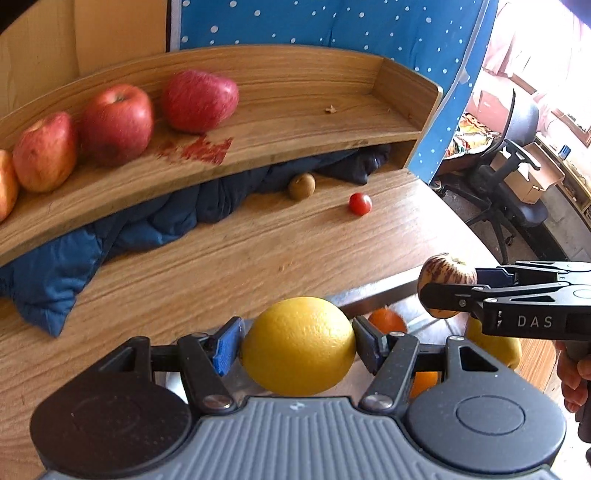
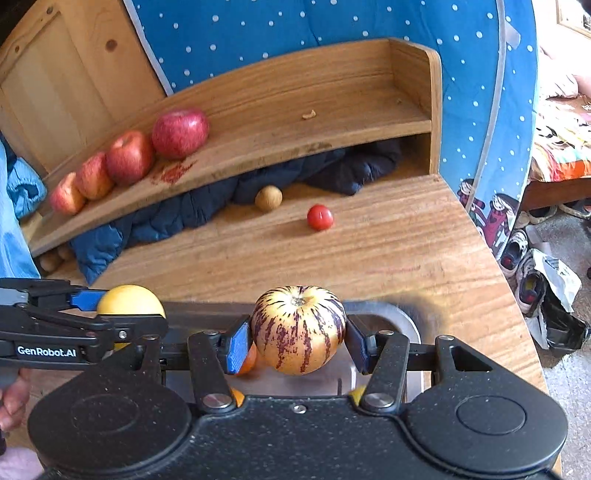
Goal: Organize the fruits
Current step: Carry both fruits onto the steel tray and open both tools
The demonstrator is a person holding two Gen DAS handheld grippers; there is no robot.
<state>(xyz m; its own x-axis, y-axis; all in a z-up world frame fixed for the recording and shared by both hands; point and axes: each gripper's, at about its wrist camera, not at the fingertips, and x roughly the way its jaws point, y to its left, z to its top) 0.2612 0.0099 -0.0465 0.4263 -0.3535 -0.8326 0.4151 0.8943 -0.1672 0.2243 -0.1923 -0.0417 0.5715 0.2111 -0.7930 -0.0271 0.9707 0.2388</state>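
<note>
Left gripper [image 1: 298, 345] clamps yellow citrus [image 1: 298, 345]; right gripper [image 2: 298, 329] clamps striped fruit [image 2: 298, 329]; wooden table [image 2: 388, 251], dotted blue backdrop [image 2: 295, 29].

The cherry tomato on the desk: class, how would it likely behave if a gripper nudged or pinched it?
The tomato is round and rests free on the flat wooden desk, so a nudge would probably send it rolling. Its glossy skin suggests that it could slip between the pads. It looks small and soft, so a firm pinch might burst it.
</note>
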